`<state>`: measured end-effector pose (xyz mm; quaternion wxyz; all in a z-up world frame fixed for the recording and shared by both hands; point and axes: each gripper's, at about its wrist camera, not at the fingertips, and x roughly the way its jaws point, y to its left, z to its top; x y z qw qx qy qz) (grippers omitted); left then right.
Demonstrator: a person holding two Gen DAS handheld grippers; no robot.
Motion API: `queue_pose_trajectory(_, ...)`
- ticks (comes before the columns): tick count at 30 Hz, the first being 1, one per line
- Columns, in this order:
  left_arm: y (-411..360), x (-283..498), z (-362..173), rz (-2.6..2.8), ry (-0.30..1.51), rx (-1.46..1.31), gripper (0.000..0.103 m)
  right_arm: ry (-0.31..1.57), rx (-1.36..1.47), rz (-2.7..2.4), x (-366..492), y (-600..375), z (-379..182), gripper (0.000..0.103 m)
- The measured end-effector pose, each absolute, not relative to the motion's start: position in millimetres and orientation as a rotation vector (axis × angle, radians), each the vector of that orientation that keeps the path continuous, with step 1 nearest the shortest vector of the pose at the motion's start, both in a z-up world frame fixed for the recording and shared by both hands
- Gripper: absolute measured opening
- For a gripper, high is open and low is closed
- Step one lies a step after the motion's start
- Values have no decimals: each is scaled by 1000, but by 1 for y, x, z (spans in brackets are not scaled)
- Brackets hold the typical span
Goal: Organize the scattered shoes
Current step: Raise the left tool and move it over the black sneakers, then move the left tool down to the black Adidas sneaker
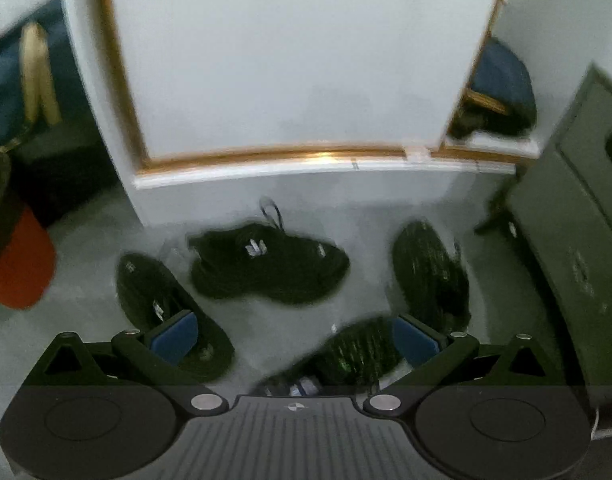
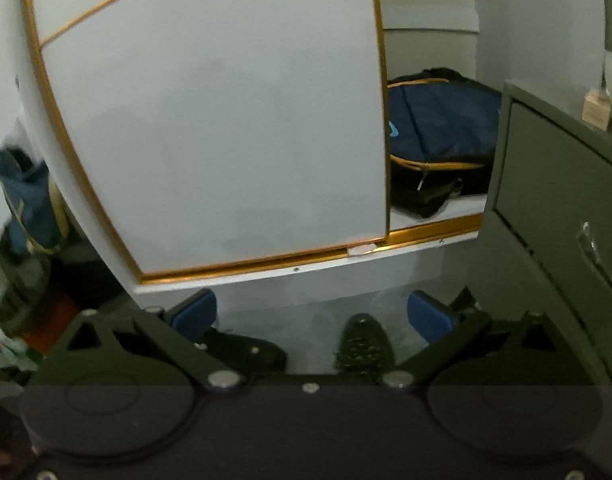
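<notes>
Hovering above a pale floor (image 1: 85, 240), the left tool (image 1: 295, 336) has its two blue-padded fingers (image 1: 177, 334) spread well apart, clamped on nothing. Four dark shoes lie scattered on the floor around it. One flat shoe (image 1: 165, 308) lies just beyond and under the left finger, partly hidden by the pad. A sneaker with a white logo (image 1: 265, 264) rests on its side ahead of the tool, between the finger lines, near the base of a white cabinet door with gold trim (image 1: 297, 60). A third shoe (image 1: 430, 272) lies beyond the right finger, sole side showing. A fourth shoe (image 1: 354, 352) sits closest, between the fingers and just before the tool body. An orange object (image 1: 17, 264) lies far to the left; a grey-green drawer cabinet (image 1: 578, 240) stands to the right. The right tool (image 2: 310, 316) also has its fingers (image 2: 430, 316) apart and empty, facing the same door (image 2: 225, 120). Two dark shoes show low between its fingers: one (image 2: 241, 350) near the left finger, one (image 2: 364, 344) toward the right finger. A dark blue bag (image 2: 438, 136) rests in the open compartment beyond the door, ahead and to the right.
</notes>
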<state>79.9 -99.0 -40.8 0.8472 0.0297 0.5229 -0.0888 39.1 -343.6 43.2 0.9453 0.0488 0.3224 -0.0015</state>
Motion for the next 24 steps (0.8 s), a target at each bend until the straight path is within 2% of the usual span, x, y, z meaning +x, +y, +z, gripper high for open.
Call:
queue_pose_trajectory(6, -128, 69, -76, -310, 1204, 271, 103, 855, 4, 13, 67, -330, 5, 103)
queue_pose_trajectory(14, -102, 81, -56, -223, 1139, 68, 103, 768, 46, 48, 59, -326, 22, 103)
queue_pose_trajectory(24, -107, 84, -36, -246, 1084, 71, 103, 743, 43, 54, 53, -324, 28, 103)
